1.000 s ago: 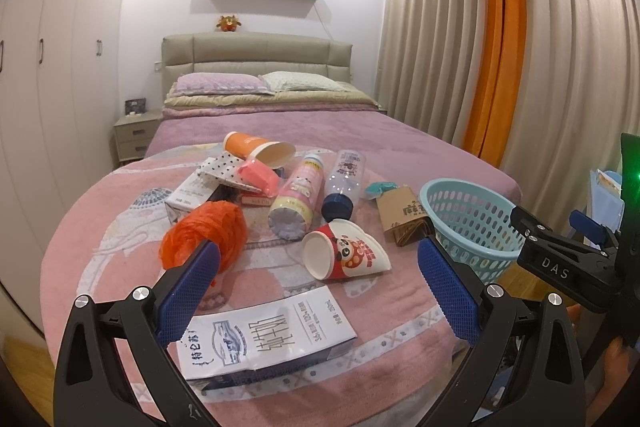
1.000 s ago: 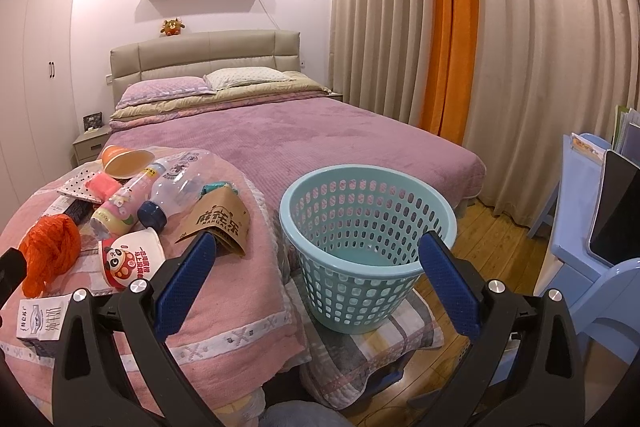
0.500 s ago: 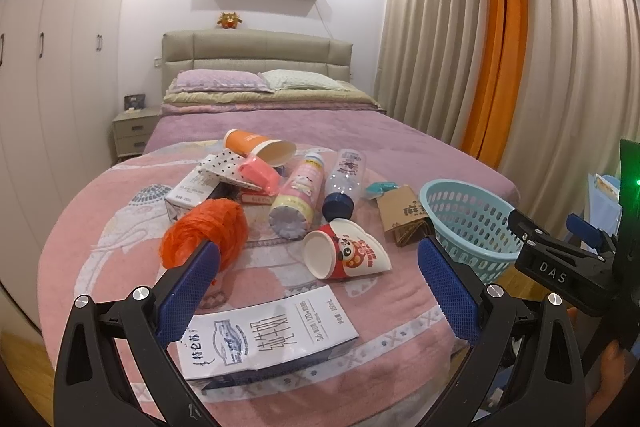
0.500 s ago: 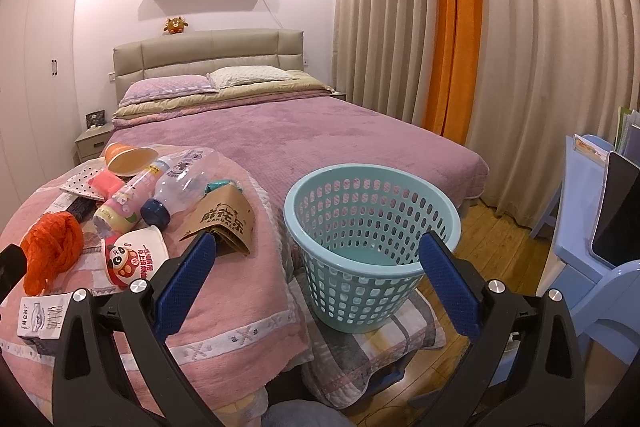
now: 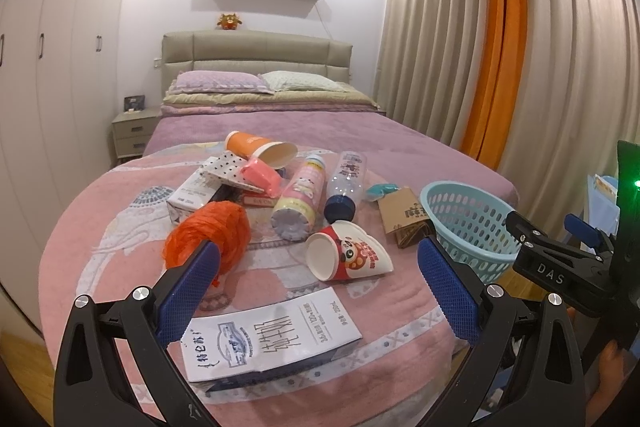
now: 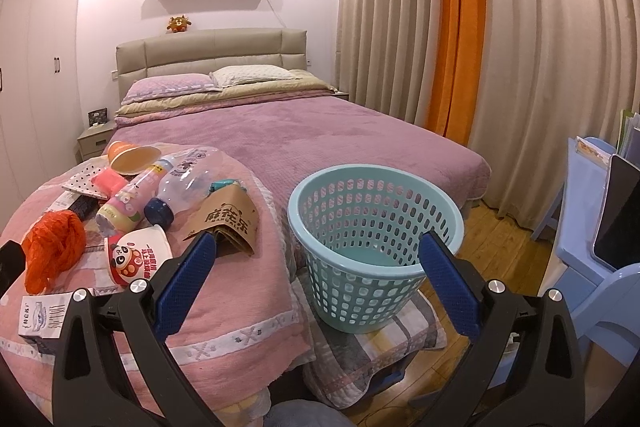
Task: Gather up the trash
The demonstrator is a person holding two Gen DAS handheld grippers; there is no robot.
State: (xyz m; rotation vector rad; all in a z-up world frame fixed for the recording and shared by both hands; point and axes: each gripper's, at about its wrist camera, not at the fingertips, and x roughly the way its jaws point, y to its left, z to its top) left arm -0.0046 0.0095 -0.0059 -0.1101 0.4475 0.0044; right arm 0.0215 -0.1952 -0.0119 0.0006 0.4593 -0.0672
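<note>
- Trash lies heaped on a pink blanket point(image 5: 120, 227), the landmark here; a turquoise basket point(image 6: 376, 227) stands just off its right edge, on a striped cloth point(image 6: 376, 339).
- Left gripper point(image 5: 320, 291), jaws spread wide and empty, hovers over the blanket's near edge above a white carton point(image 5: 268, 339).
- Right gripper point(image 6: 316, 279), jaws likewise spread and empty, frames the basket.
- A panda paper cup point(image 5: 346, 257) lies tipped at the blanket's middle, beside an orange net ball point(image 5: 212, 235).
</note>
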